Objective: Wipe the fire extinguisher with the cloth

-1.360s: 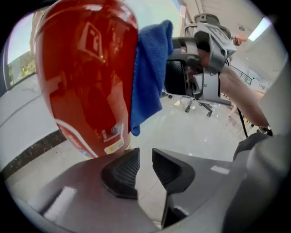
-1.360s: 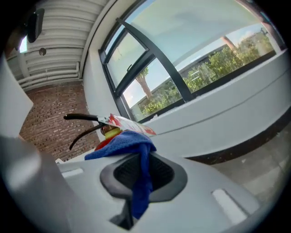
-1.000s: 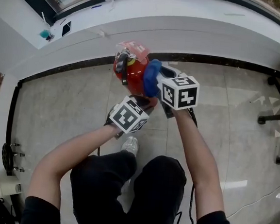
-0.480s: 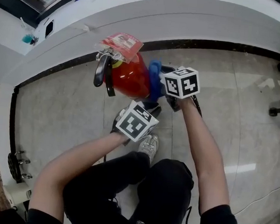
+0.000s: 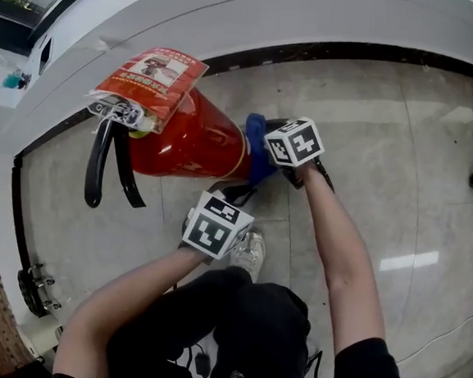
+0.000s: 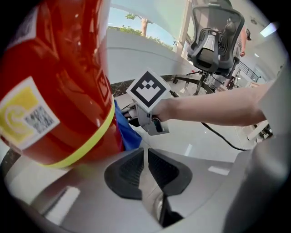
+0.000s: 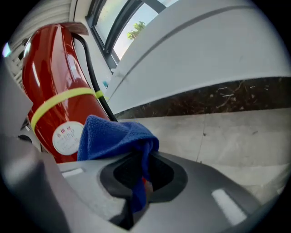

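Fire extinguisher (image 5: 193, 143): red, on the grey tiled floor (image 5: 404, 157) near the curved white ledge (image 5: 317, 18). In the head view its top points left and its base points right, toward my grippers.
Top of the extinguisher: a printed tag in a clear sleeve (image 5: 152, 74) lies over the valve. The black hose (image 5: 98, 168) hangs off the left end.
Cloth (image 7: 113, 136): blue, bunched up against the lower body just by the yellow band. I cannot tell how firmly it presses.
Right gripper (image 7: 141, 175): jaws clamped on a fold of the cloth. The rest of the cloth billows out ahead of the pads toward the red body.
Left gripper (image 6: 146, 168): jaws have just been closing. Only a thin slit shows between the pads, and nothing is in it. The tool sits on the near side, just beside the extinguisher's lower body, and I cannot tell whether it touches.
Change, extinguisher: a second ago it looked small and was seen almost end-on, straight ahead of me. It now looks much larger and stretches out to the left, with the tag and hose far over on that side.
Change, cloth: it was beside the upper body, close to the valve. It has come down to the base end.
Change, hands: both grippers have dropped lower along the body, the right one more than the left.
Behind my right arm: an office chair (image 6: 213, 38) stands far off, seen in the left gripper view.
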Available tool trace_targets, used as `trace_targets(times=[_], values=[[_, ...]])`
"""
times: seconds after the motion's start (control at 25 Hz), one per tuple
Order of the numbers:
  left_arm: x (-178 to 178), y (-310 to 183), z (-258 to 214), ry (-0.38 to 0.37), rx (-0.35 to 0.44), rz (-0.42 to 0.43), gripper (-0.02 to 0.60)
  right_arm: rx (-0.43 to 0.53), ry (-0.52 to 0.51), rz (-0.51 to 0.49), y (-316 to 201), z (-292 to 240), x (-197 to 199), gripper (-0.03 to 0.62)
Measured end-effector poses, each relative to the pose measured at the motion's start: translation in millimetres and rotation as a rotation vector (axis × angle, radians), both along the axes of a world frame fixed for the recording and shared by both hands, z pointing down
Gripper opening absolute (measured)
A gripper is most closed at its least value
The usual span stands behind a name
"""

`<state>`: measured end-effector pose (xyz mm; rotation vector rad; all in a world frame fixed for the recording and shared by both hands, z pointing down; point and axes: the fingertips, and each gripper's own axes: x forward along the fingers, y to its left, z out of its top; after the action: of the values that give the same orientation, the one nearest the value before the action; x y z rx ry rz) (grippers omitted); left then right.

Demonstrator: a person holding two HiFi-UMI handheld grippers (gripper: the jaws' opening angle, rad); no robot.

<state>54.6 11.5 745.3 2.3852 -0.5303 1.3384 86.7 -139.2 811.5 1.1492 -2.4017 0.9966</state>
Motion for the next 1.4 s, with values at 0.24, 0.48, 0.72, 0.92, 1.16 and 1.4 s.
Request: trace_targets(times=[0.24,0.48,0.72,0.92,1.16,1.4], values=[[-2.0,-4.0,13.1,-0.020,0.005,-0.056,0.032,-0.070,0.036,-0.025,3.8,35.0,1.3,0.031],[15.3,-7.7,22.4,-0.029,-0.049,-0.130,0.020,-0.083,0.075,-0.097,-0.7,33.8,-2.6,0.031],[30.2,-5.4,10.4,-0.038,-0.052,-0.085,0.020,0.052,-0.017,-0.262,-24.7,-48.2,-22.1,0.031],[36.5,-2.6,-8.6,-0.038,-0.022,-0.036,0.020,0.196,0.005,-0.338,-44.7,-123.8,-35.0,0.031],[26.0,4.8,-42.1,-0.051,0.047,0.080,0.018,0.404,0.017,-0.303,-48.1,-222.0,-37.1,0.031],[9.7,-3.5,-89.4,-0.002,0.117,0.043,0.020,0.483,0.043,-0.213,-16.1,-265.8,-9.4,0.029]])
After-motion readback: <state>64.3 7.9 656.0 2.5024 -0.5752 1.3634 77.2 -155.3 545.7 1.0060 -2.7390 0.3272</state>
